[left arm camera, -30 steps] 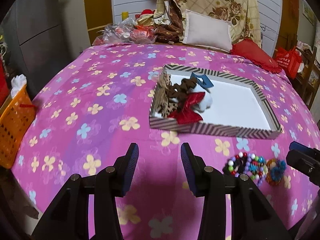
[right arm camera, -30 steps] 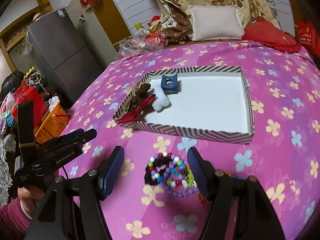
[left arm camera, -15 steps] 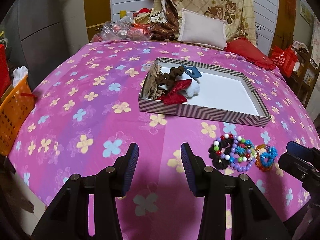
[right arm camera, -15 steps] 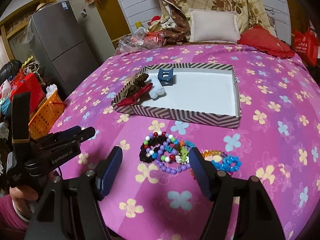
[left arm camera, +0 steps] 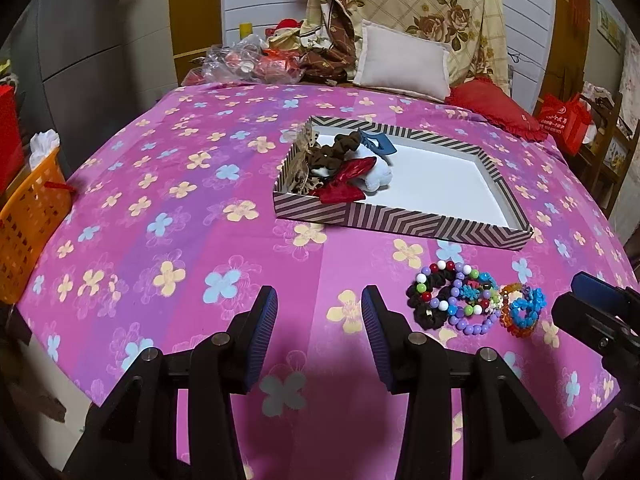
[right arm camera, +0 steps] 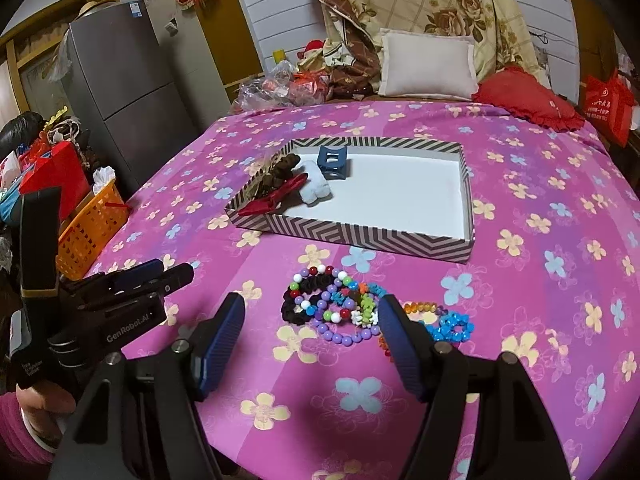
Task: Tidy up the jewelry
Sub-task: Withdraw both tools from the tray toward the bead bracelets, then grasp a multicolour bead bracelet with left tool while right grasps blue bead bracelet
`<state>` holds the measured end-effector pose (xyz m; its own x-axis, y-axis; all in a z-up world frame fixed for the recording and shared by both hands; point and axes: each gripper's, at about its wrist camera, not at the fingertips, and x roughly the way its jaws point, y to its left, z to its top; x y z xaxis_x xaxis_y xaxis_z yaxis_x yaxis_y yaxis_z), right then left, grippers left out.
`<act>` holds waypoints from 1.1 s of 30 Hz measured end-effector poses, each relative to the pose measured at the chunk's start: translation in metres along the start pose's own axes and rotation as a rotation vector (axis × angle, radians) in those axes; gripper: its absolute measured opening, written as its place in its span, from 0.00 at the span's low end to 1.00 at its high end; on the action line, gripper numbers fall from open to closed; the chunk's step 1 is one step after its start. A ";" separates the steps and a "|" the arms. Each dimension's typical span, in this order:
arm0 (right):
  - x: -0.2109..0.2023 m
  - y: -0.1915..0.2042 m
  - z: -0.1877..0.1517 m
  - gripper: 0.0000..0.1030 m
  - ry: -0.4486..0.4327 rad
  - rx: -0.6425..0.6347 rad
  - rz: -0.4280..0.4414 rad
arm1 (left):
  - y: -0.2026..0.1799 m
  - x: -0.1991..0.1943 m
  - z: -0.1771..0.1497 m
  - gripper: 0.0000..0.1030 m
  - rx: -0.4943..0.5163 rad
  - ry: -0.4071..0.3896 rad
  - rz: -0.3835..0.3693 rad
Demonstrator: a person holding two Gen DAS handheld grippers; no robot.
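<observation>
A striped shallow box (left arm camera: 400,220) (right arm camera: 360,236) lies on the pink flowered bedspread. Its left end holds a brown scrunchie (left arm camera: 332,152), a red bow (left arm camera: 344,188), a white piece and a blue hair claw (right arm camera: 333,162). A pile of beaded bracelets (left arm camera: 456,300) (right arm camera: 332,308) and a blue-and-orange one (left arm camera: 524,312) (right arm camera: 448,324) lie on the bed in front of the box. My left gripper (left arm camera: 320,332) is open and empty, left of the bracelets. My right gripper (right arm camera: 308,344) is open and empty, just short of the pile.
An orange basket (left arm camera: 28,224) stands off the bed's left edge. Pillows (left arm camera: 404,64), a red cushion (left arm camera: 492,108) and plastic bags (left arm camera: 248,64) lie at the head of the bed. A grey fridge (right arm camera: 116,80) stands at the left.
Both grippers have pulled back toward the bed's near edge and risen; the box and bracelets look farther away. Nothing was picked up.
</observation>
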<state>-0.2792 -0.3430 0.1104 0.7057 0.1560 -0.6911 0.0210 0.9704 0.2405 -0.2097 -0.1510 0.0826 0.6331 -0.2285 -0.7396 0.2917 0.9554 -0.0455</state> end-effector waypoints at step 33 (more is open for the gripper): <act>0.008 -0.050 -0.026 0.55 0.065 0.010 -0.076 | -0.031 0.059 0.013 0.44 -0.013 0.193 -0.302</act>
<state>-0.2924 -0.3859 0.0750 0.6547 0.0935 -0.7501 0.0806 0.9780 0.1922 -0.1724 -0.1969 0.0495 0.3718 -0.4630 -0.8046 0.4350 0.8526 -0.2896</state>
